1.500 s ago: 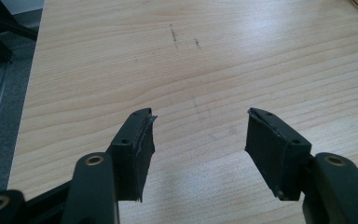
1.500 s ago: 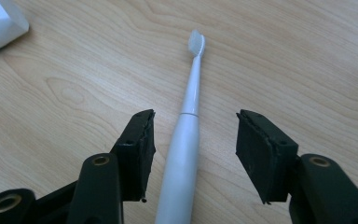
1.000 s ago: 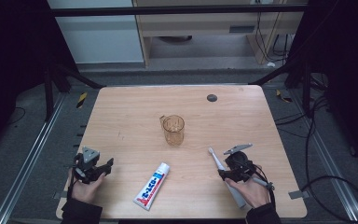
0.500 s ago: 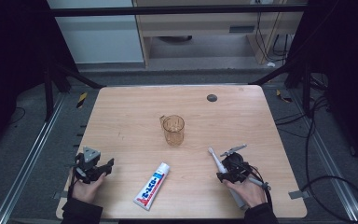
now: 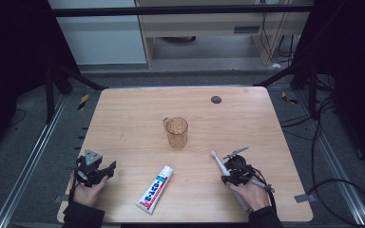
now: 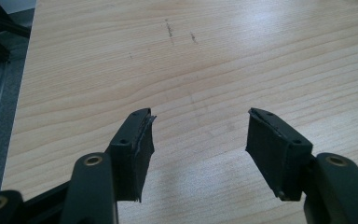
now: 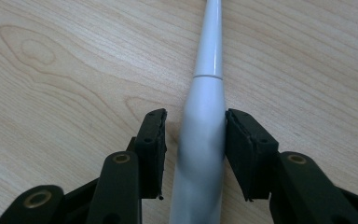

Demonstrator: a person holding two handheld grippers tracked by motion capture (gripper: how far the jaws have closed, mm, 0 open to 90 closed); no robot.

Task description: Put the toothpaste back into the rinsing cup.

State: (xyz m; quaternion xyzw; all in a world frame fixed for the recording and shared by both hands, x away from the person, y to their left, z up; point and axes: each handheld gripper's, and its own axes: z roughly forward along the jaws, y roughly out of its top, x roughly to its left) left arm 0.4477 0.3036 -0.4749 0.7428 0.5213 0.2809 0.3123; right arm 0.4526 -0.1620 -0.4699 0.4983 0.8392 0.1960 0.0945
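From above, the wooden surface (image 5: pixel 138 114) carries an amber see-through cup (image 5: pixel 177 132) with a handle near its middle, a white toothpaste tube (image 5: pixel 154 189) with blue and red print lying flat toward the near edge, and a white electric toothbrush (image 5: pixel 221 165) lying flat at the near right, its bristled head pointing toward the cup. The right hand-held gripper (image 5: pixel 228 166) sits over the toothbrush's handle; the left hand-held gripper (image 5: pixel 105 171) rests at the near left corner, well apart from the tube.

The right gripper view shows what the high view cannot: the toothbrush (image 7: pixel 203 126) has a smooth, glossy body that narrows past a seam into a slim neck, and it lies between the two black padded jaws. The right pad touches the handle, while a thin gap remains at the left pad; the jaws have just been closing around it, not yet clamped.

The left gripper view shows the left hand-held gripper (image 6: pixel 198 133) with jaws wide apart over bare pale wood grain with a few faint dark scuffs.
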